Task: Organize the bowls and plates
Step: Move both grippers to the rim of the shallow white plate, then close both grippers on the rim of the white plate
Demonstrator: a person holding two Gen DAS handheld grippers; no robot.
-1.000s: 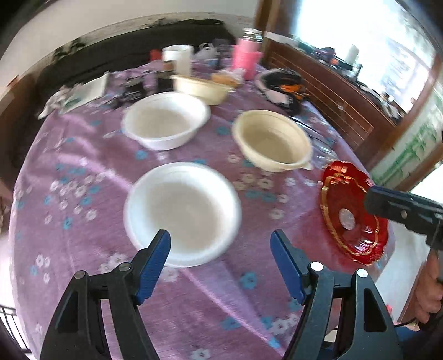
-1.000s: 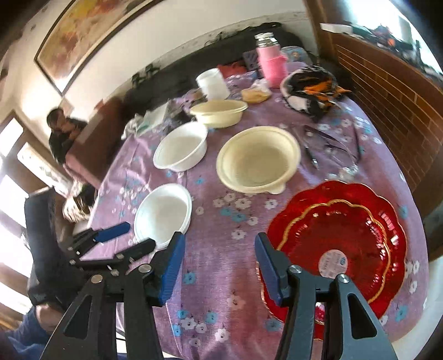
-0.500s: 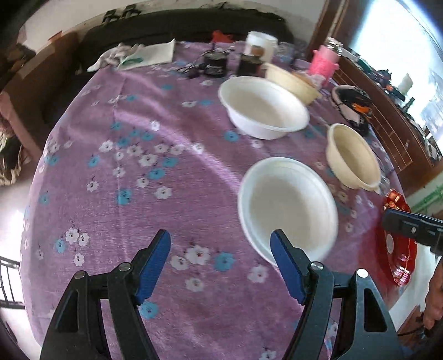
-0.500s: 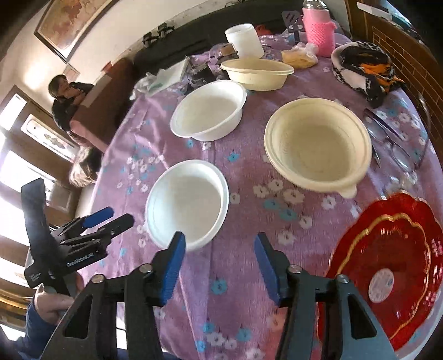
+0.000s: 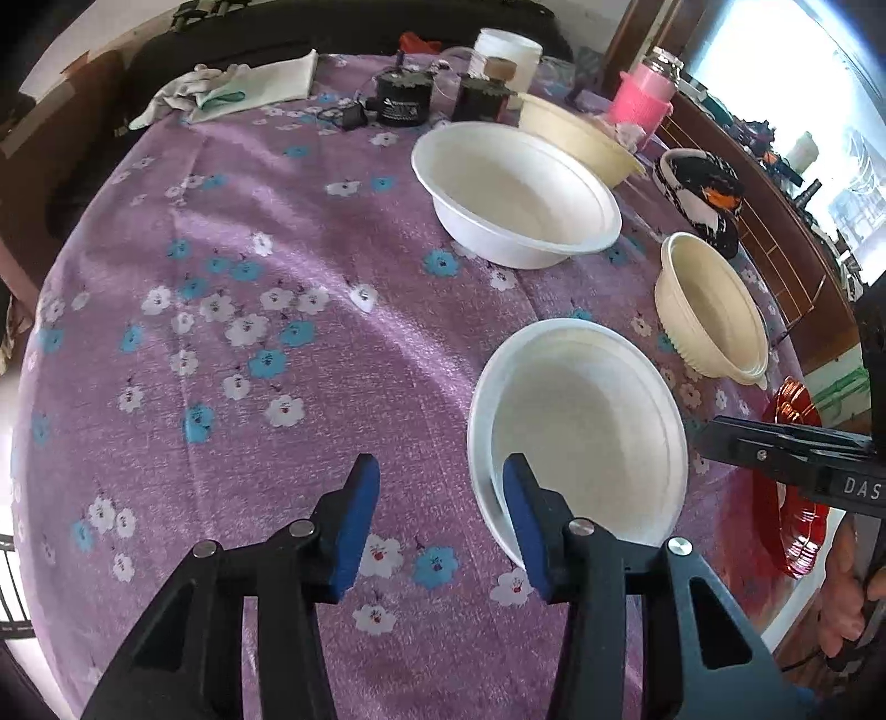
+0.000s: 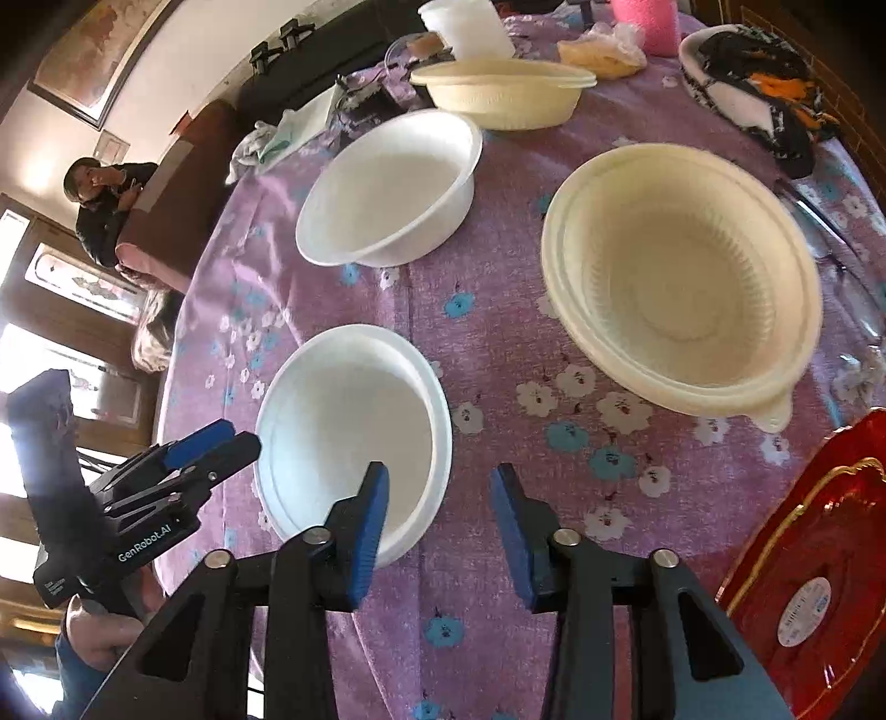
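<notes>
A shallow white bowl (image 5: pixel 581 426) (image 6: pixel 354 421) sits near the front edge of the purple flowered table (image 5: pixel 249 277). My left gripper (image 5: pixel 440 498) straddles the bowl's left rim, one blue finger (image 5: pixel 523 515) inside and the other outside. Its jaws are closing, with a gap still showing. My right gripper (image 6: pixel 437 498) straddles the bowl's right rim in the same way, also closing without pressing. Behind stand a deeper white bowl (image 5: pixel 520 194) (image 6: pixel 387 188), a ribbed cream bowl (image 5: pixel 714 310) (image 6: pixel 681 277) and a second cream bowl (image 6: pixel 498 94). A red plate (image 6: pixel 819 565) lies at the right.
At the table's back stand a pink bottle (image 5: pixel 642 105), a white tub (image 5: pixel 506 52), black gadgets (image 5: pixel 404 99), a folded cloth (image 5: pixel 243 88) and a black patterned dish (image 6: pixel 758 94). A person (image 6: pixel 105 194) sits beyond the far left edge.
Both grippers have come down and moved in on the shallow white bowl, the right one shifting leftward away from the red plate. Both pairs of jaws have narrowed.
</notes>
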